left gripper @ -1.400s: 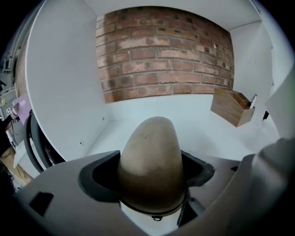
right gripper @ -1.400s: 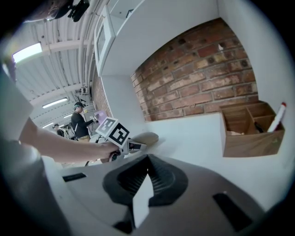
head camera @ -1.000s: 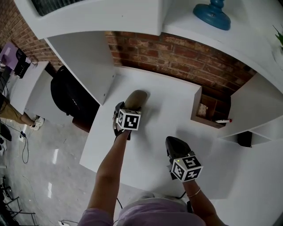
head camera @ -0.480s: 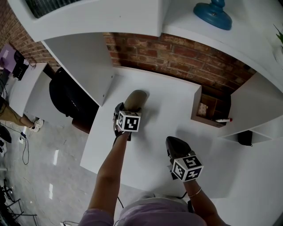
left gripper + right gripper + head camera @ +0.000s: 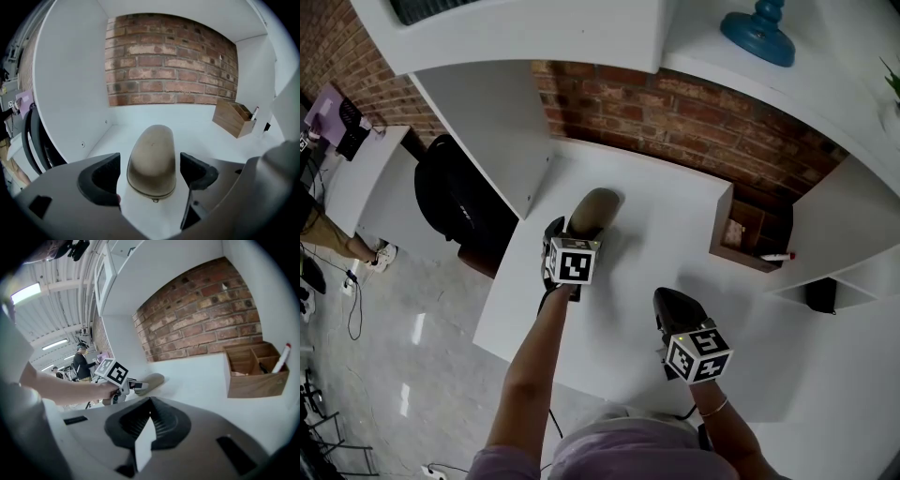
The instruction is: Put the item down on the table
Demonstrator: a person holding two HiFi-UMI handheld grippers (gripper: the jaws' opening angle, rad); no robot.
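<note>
Your left hand-held gripper [image 5: 151, 174] has its jaws spread wide, and the tan pouch [image 5: 594, 210] lies flat on the smooth white desk [image 5: 675, 220] in the space between them. A strip of bare desk shows on either side of it, so neither dark moulded pad touches it. The pouch is a long, domed oval with a soft, matte surface; a darker seam runs round its near rim and a small pull hangs from the near end. It lies lengthwise, pointing away from you toward the brick wall [image 5: 164, 61], on the left part of the desk beside the flat white side panel [image 5: 502, 141]. Your right hand-held gripper [image 5: 147, 425] is held nearer to you and further right, well apart from the pouch; its ribbed black pads are drawn together with only a thin white wedge showing between them, and they grip nothing. At the far right of the desk stands a plain wooden organiser [image 5: 255, 371], box-shaped with open compartments, and a white marker [image 5: 282, 357] with a red tip leans in its right-hand compartment. The wall's bricks are rough and red-brown, with pale mortar lines
</note>
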